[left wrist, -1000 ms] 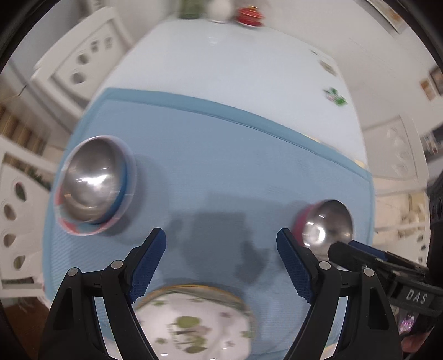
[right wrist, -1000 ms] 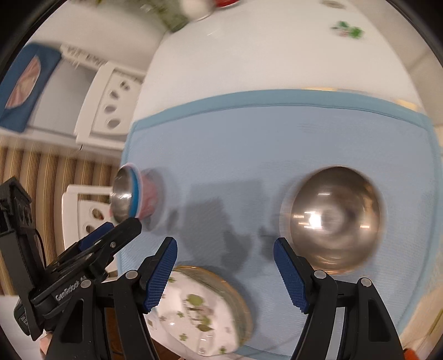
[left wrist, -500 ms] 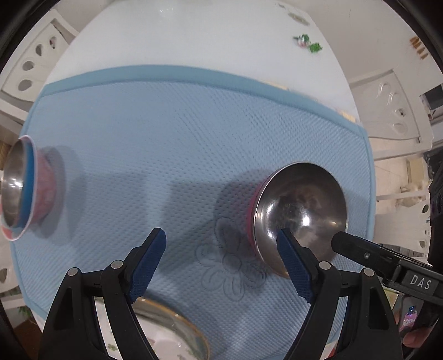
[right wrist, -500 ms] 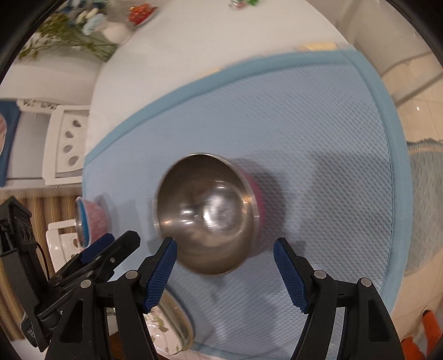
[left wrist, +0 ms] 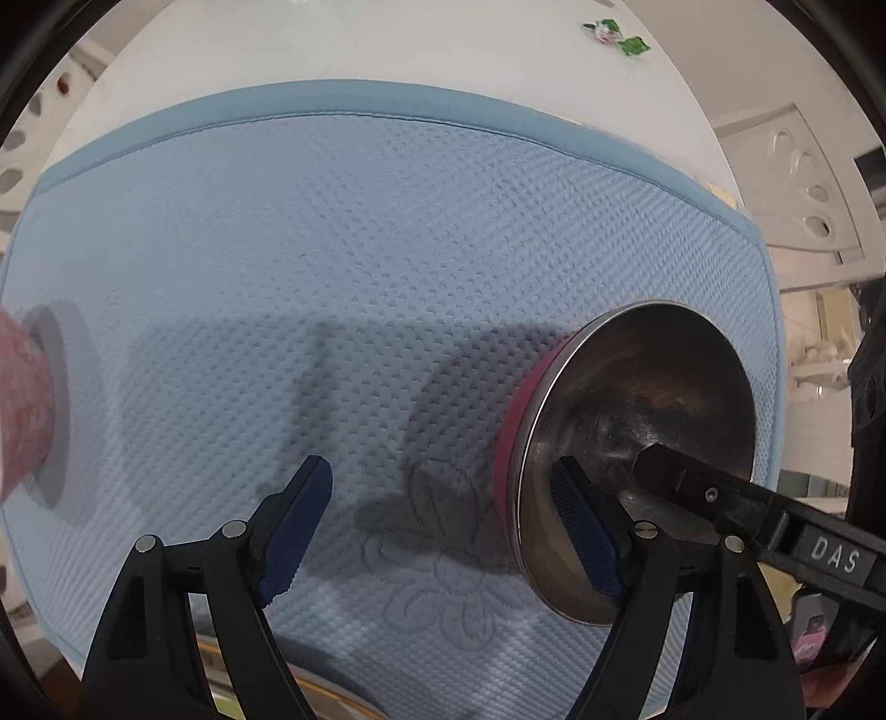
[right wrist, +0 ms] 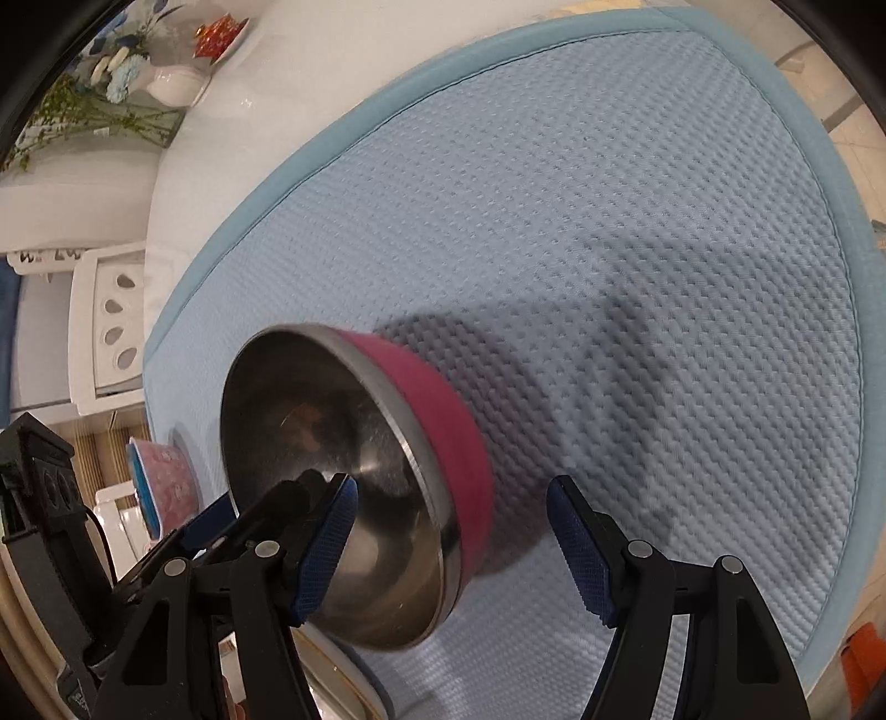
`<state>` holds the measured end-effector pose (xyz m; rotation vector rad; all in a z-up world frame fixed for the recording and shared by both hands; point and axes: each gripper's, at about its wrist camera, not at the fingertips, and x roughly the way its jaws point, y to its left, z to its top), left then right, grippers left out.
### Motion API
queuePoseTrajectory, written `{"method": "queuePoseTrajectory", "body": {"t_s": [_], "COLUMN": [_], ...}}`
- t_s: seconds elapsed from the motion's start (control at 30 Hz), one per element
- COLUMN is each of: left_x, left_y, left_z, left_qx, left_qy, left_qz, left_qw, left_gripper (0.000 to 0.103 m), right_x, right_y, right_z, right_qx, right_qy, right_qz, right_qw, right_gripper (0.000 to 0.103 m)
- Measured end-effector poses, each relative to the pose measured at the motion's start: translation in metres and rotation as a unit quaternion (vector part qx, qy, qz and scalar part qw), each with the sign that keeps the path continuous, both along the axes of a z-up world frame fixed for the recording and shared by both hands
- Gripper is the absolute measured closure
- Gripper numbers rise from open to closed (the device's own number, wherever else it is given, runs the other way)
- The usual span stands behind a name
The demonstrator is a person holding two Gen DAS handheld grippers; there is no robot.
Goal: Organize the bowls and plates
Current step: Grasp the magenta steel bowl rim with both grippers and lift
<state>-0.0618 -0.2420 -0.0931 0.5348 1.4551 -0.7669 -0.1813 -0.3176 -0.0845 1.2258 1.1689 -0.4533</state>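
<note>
A steel bowl with a magenta outside (left wrist: 637, 443) (right wrist: 354, 498) sits on the blue mat. My left gripper (left wrist: 443, 531) is open; its right finger reaches inside the bowl's rim while its left finger stays over the mat. My right gripper (right wrist: 451, 548) is open and straddles the bowl's near wall, left finger inside, right finger outside. A second bowl, pink with a blue rim (left wrist: 22, 399) (right wrist: 163, 487), stands at the mat's left edge. The gold rim of a floral plate (left wrist: 332, 695) (right wrist: 343, 692) peeks out below the grippers.
The blue textured mat (left wrist: 360, 249) (right wrist: 609, 221) covers the near end of a white table (left wrist: 360, 44). White chairs (left wrist: 797, 183) (right wrist: 108, 327) stand at both sides. A vase with flowers (right wrist: 166, 83) and a red dish (right wrist: 221, 33) sit at the far end.
Both grippers have moved down and closer to the magenta steel bowl; their fingers now reach over its rim. The pink bowl has slid toward the left edge of view.
</note>
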Motion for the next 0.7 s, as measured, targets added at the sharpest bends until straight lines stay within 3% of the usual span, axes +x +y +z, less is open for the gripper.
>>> {"method": "queuePoseTrajectory", "body": {"t_s": [0.03, 0.1, 0.13, 0.27, 0.37, 0.5, 0.7], "left_x": [0.0, -0.002, -0.002, -0.005, -0.006, -0.005, 0.006], "left_y": [-0.001, -0.002, -0.002, -0.002, -0.003, 0.0, 0.013], "left_z": [-0.001, -0.004, -0.005, -0.005, -0.004, -0.002, 0.007], "left_qx": [-0.001, -0.002, -0.002, -0.017, -0.021, -0.024, -0.033], "left_qy": [0.001, 0.007, 0.011, 0.017, 0.015, 0.014, 0.009], "left_qz": [-0.002, -0.006, -0.009, -0.018, -0.024, -0.031, -0.023], "left_qw": [1.0, 1.0, 0.9999, 0.9996, 0.9994, 0.9991, 0.9991], "left_gripper": [0.029, 0.051, 0.052, 0.066, 0.079, 0.089, 0.089], "right_x": [-0.001, 0.002, 0.002, 0.004, 0.001, 0.007, 0.019], "right_y": [-0.001, 0.0, 0.0, 0.0, 0.003, 0.009, 0.02], "right_z": [-0.001, -0.004, -0.005, -0.004, -0.002, 0.001, 0.006], "right_qx": [-0.002, -0.005, -0.005, -0.007, -0.016, -0.023, -0.026], "right_qy": [0.001, 0.005, 0.006, -0.002, -0.003, 0.0, 0.0], "right_qz": [0.0, -0.001, -0.001, -0.002, 0.007, 0.017, 0.026], "right_qw": [1.0, 1.0, 1.0, 1.0, 1.0, 1.0, 0.999], "right_gripper": [0.042, 0.049, 0.05, 0.074, 0.084, 0.086, 0.086]}}
